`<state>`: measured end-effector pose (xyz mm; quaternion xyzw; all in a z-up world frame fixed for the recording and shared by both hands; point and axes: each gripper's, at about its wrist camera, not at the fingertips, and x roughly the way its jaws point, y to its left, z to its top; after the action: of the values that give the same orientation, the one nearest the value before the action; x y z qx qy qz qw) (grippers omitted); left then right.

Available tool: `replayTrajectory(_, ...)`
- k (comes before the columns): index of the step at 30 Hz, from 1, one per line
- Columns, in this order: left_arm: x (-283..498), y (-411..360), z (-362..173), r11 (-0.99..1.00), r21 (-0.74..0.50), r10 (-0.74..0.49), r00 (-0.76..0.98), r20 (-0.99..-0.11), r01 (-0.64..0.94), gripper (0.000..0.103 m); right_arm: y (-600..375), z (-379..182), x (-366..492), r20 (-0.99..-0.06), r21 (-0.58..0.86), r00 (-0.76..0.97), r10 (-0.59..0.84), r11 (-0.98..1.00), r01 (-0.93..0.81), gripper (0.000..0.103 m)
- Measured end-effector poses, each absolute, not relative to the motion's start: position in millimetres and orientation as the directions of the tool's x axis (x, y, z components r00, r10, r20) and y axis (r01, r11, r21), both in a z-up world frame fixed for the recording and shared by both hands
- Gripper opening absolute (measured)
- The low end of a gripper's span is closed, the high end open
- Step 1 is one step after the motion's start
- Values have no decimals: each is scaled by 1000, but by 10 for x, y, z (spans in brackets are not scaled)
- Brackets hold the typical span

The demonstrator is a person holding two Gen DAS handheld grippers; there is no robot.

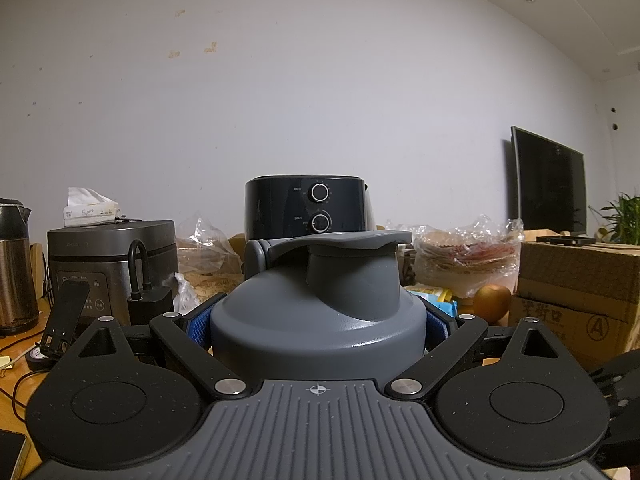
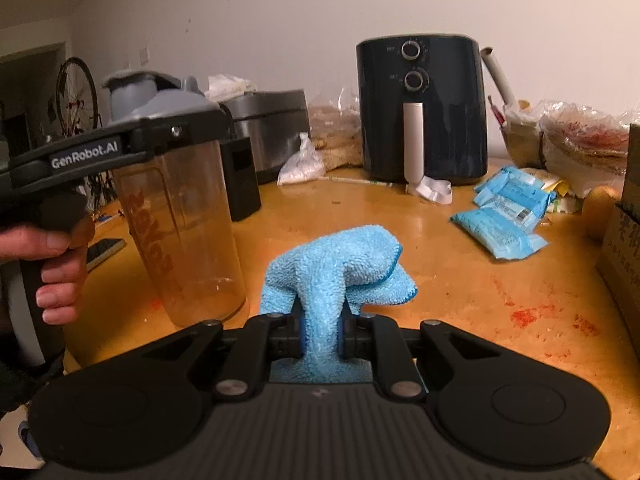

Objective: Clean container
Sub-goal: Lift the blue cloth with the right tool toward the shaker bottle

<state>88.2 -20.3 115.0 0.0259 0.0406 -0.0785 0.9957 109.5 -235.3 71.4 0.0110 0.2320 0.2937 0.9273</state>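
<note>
Right gripper [image 2: 320, 334] pinching blue cloth [image 2: 340, 268], jaws nearly closed – cloth bunching ahead, above table [image 2: 460, 280]. Left gripper [image 1: 318, 322] clamping bottle [image 2: 180, 216] under grey lid [image 1: 320, 292] – bottle standing just left of cloth.

Dim warm indoor light, glare on table [image 2: 440, 232], heavy fisheye bending, dark corners, near gripper housings soft.

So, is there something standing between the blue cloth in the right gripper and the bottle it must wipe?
Nothing visible does. The right gripper is shut on the blue cloth. The bottle, clamped near its grey lid by the left gripper, stands just left of the cloth, with only bare table between them.
</note>
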Motion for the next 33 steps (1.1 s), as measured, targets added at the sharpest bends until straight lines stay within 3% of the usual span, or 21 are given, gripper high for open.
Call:
replayTrajectory(20, 886, -200, 1149, 986, 45, -158, 984, -88, 162, 95, -2629, 894, 817, -123, 198, 784, 609, 789, -582, 6)
replayTrajectory(33, 897, -188, 1146, 983, 47, -172, 981, -88, 177, 95, -2645, 911, 775, -105, 207, 774, 625, 775, -598, 6)
